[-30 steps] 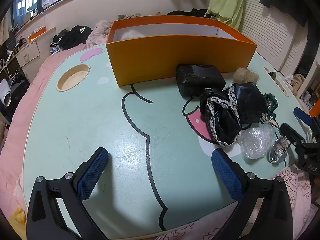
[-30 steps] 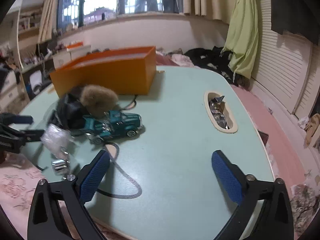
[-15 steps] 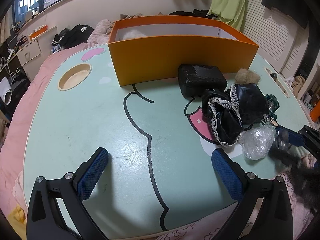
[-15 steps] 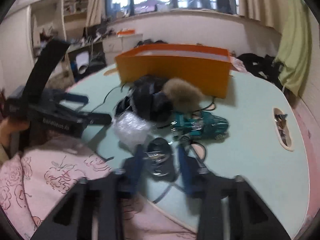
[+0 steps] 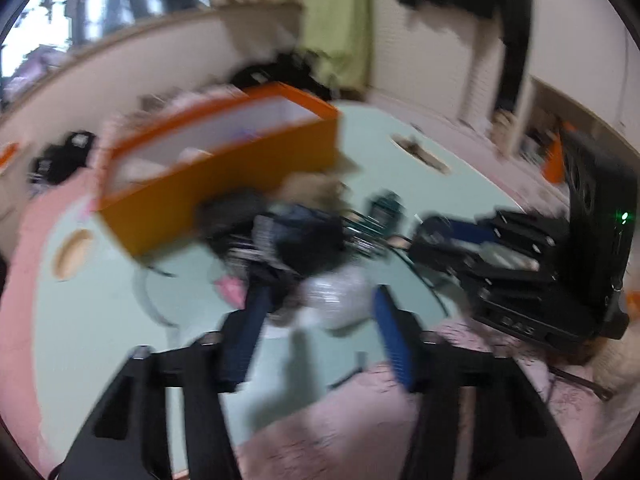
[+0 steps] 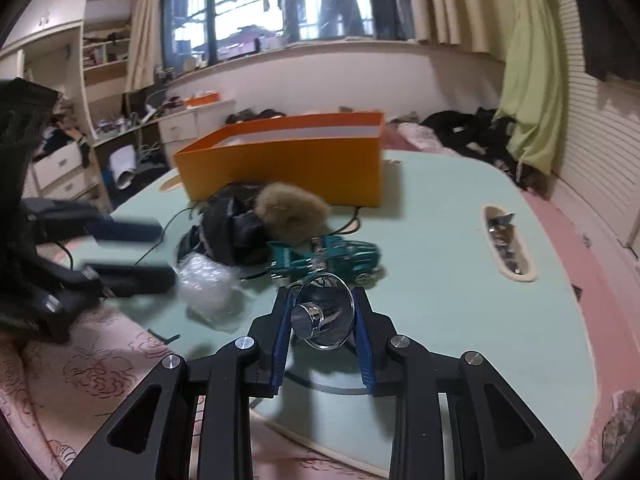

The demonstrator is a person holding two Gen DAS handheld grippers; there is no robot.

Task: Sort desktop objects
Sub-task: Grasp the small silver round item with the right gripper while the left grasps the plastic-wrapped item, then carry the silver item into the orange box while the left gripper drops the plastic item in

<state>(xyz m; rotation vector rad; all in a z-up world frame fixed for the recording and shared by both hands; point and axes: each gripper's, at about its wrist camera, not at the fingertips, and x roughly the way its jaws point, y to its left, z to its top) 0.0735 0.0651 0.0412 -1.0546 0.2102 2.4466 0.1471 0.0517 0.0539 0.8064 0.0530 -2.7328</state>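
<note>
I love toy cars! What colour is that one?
The toy car is teal green, clearest in the right wrist view.

Home bedroom: curtains (image 6: 528,60), drawers (image 6: 60,168), strewn clothes (image 6: 468,128).

Mint table (image 6: 440,240) bears orange box (image 6: 288,168), teal toy car (image 6: 324,260), plastic wad (image 6: 208,284).

Left wrist view, blurred, looks steeply down over the pale green tabletop (image 5: 100,320) toward the open orange cardboard box (image 5: 224,184). Right wrist view sits low and close, facing the same box (image 6: 288,164) and window wall; both share the clutter before it.
</note>
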